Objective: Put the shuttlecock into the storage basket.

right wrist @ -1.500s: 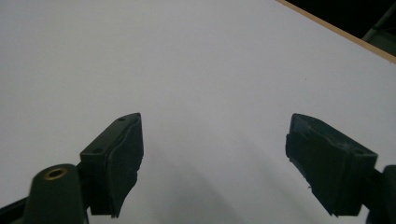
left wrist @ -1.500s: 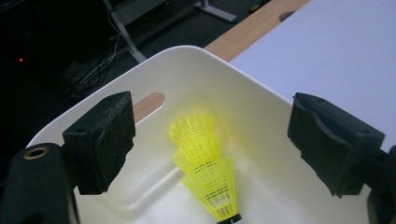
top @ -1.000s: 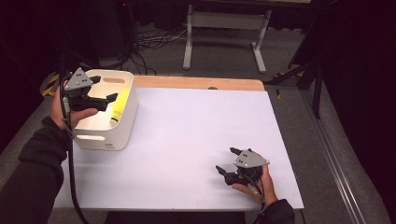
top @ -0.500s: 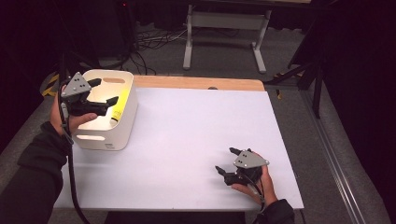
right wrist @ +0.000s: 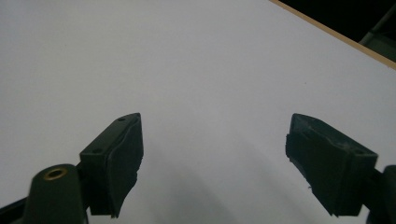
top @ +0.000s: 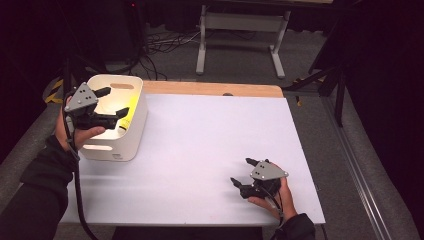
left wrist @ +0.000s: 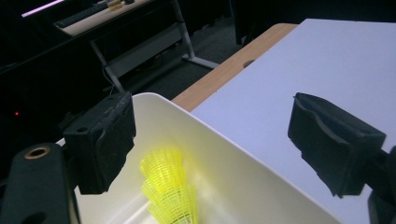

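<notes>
A white bin (top: pixel 131 132) stands at the table's left side, with yellow shuttlecocks (left wrist: pixel 170 193) stacked inside it; their yellow (top: pixel 126 114) shows in the high view too. My left gripper (top: pixel 112 104) hovers open over the bin, and in the left gripper view (left wrist: pixel 212 142) its jaws straddle the bin's far rim (left wrist: pixel 243 144) with nothing between them. My right gripper (top: pixel 241 172) rests open low over the white table near the front right, held by a hand. In the right gripper view (right wrist: pixel 212 161) nothing sits between its jaws.
The white tabletop (top: pixel 210 135) has a wooden strip (top: pixel 215 89) along its far edge. Beyond it stands a metal frame (top: pixel 240 35) with cables on the floor. A grey rail (top: pixel 360 170) runs along the right side.
My left gripper has drifted slightly left and back over the bin, staying open. My right gripper has held still.
</notes>
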`<move>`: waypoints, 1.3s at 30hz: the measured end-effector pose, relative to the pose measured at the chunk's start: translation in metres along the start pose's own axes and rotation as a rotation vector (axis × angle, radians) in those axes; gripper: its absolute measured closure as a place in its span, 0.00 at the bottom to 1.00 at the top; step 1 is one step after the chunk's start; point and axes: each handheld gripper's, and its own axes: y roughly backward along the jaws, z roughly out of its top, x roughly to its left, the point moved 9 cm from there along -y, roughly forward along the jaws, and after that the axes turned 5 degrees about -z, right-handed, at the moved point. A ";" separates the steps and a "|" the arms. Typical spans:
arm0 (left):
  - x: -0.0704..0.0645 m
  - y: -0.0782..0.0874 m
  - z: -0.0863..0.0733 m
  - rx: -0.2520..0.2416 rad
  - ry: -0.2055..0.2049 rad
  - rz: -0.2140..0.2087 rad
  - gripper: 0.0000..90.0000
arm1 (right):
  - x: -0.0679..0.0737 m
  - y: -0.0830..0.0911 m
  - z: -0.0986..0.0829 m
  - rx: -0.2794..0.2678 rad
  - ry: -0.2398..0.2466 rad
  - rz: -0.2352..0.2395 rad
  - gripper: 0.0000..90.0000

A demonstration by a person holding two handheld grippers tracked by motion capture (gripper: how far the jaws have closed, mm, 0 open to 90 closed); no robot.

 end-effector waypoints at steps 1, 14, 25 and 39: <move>-0.001 0.000 0.000 -0.002 -0.002 -0.002 0.18 | 0.000 0.000 0.000 0.000 0.001 0.000 0.22; -0.019 0.001 0.004 -0.036 -0.011 -0.036 0.18 | 0.000 0.002 0.002 -0.007 -0.001 -0.002 0.22; -0.031 0.003 0.004 -0.058 -0.022 -0.052 0.17 | 0.000 0.005 0.005 -0.020 -0.001 -0.007 0.22; -0.054 0.001 0.005 -0.092 -0.036 -0.081 0.18 | 0.002 0.008 0.010 -0.040 0.008 -0.015 0.22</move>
